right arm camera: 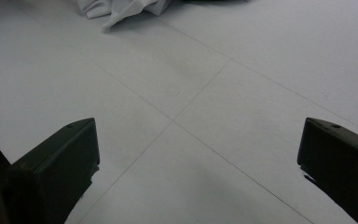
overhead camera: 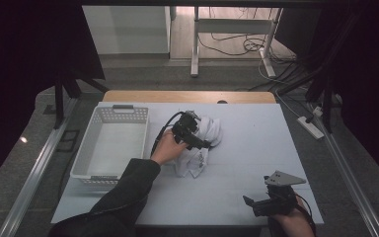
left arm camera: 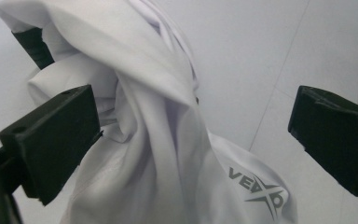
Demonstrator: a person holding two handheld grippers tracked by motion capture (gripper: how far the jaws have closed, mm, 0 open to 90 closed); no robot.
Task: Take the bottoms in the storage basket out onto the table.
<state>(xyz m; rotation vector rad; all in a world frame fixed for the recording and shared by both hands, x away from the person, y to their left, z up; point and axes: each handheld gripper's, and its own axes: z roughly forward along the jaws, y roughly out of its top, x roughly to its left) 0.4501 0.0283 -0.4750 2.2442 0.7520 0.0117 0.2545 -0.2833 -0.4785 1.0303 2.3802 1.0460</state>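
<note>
A crumpled white garment point(overhead camera: 208, 129) lies on the white table point(overhead camera: 256, 148) a little left of its middle. My left gripper point(overhead camera: 206, 144) hangs over it, pointing right and down. In the left gripper view the garment point(left arm camera: 158, 140) rises in folds between the wide-apart jaws of that gripper point(left arm camera: 196, 112), and a grey printed logo point(left arm camera: 261, 191) shows on it. The cloth brushes the left jaw, but the pads do not press on it. My right gripper point(overhead camera: 249, 205) rests near the front right edge, open over bare table point(right arm camera: 199, 140). The garment's edge point(right arm camera: 116, 9) lies far ahead of it.
A white perforated plastic basket point(overhead camera: 85, 148) stands on the table's left side with nothing in it. Behind the table are a grey floor, desk legs and cables. A power strip point(overhead camera: 312, 127) lies on the floor at the right.
</note>
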